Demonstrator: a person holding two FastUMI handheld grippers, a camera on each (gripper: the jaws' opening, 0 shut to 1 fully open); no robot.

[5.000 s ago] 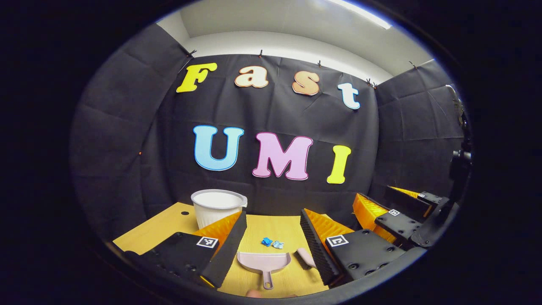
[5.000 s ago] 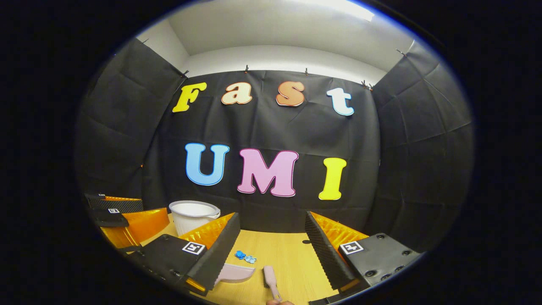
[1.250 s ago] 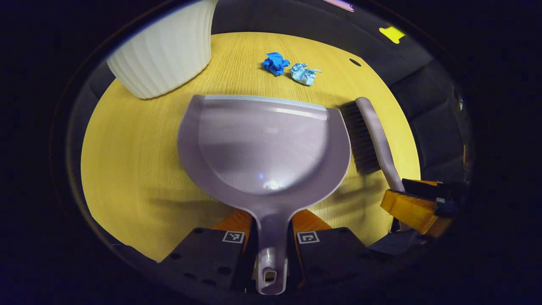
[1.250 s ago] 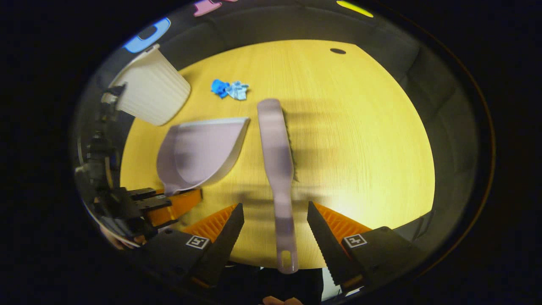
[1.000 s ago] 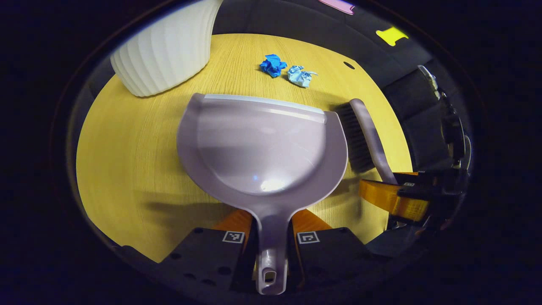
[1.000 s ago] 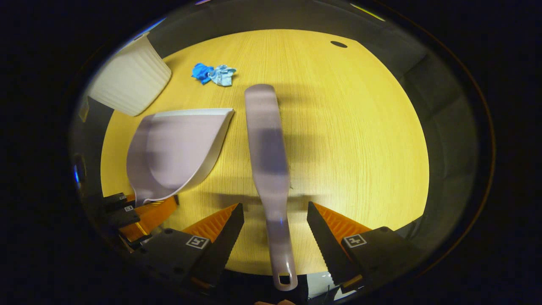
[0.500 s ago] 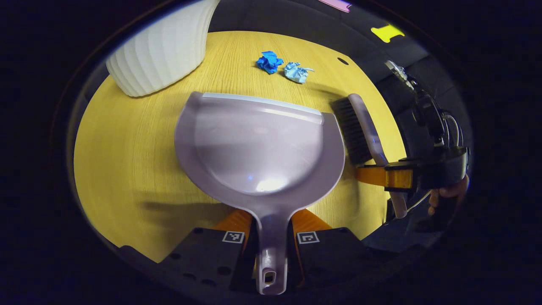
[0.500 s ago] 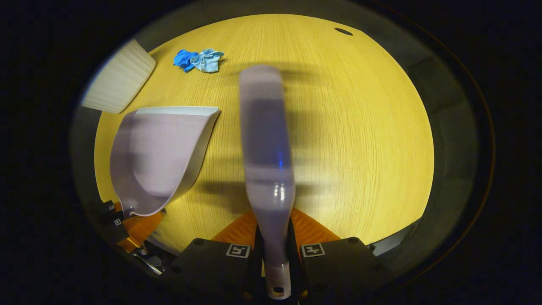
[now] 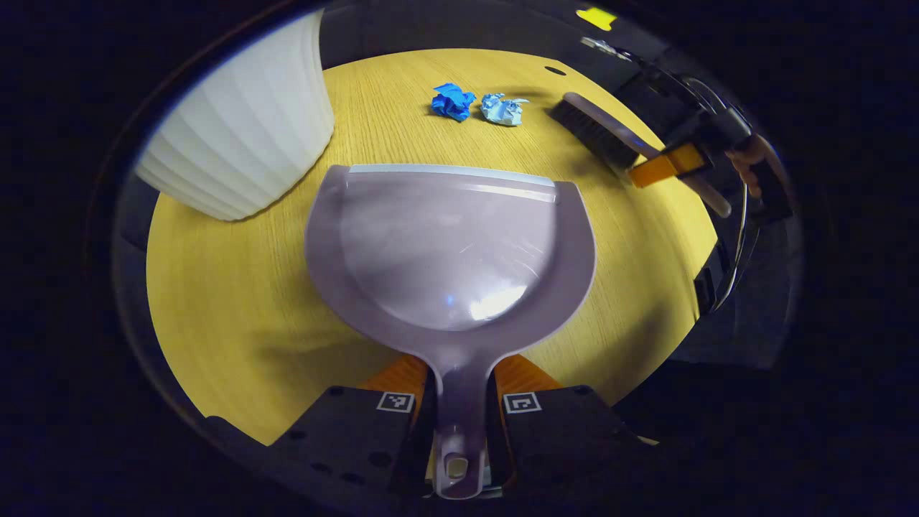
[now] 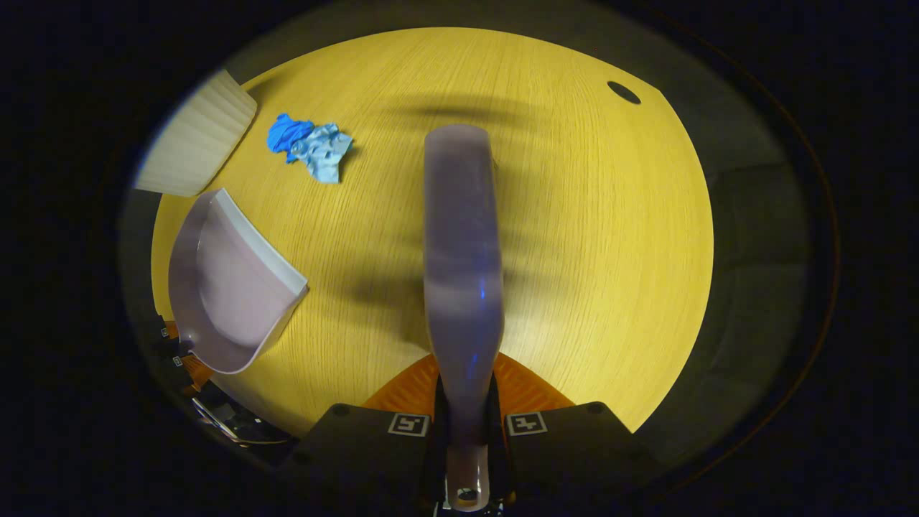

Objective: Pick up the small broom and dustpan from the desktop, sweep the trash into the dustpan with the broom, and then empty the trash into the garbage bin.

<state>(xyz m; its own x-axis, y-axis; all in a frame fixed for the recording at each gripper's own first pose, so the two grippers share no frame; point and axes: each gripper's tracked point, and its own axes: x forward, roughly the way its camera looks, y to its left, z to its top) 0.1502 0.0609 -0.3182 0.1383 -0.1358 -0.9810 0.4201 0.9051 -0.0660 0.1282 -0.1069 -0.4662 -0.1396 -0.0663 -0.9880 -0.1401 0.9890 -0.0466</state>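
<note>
Yellow wood-grain desktop [image 9: 215, 301] is spreading under both tools, with dark booth cloth closing in behind it. In the left gripper view, the left gripper [image 9: 459, 413] is clamping both fingers on the handle of the pale lilac dustpan [image 9: 449, 244], whose wide mouth is facing away toward the trash. Two crumpled scraps, a dark blue wad [image 9: 451, 100] and a light blue wad [image 9: 501, 110], are lying side by side on the desktop just beyond the pan's front lip, apart from it. A ribbed white garbage bin [image 9: 240, 143] is standing to the pan's left. Farther off on the right, the right gripper [image 9: 671, 164] is holding the small broom [image 9: 599, 133], bristles near the light blue wad. In the right gripper view, that gripper's fingers are pressing closed on the broom's handle at the bottom edge, and the broom's back is stretching forward over the desktop.
</note>
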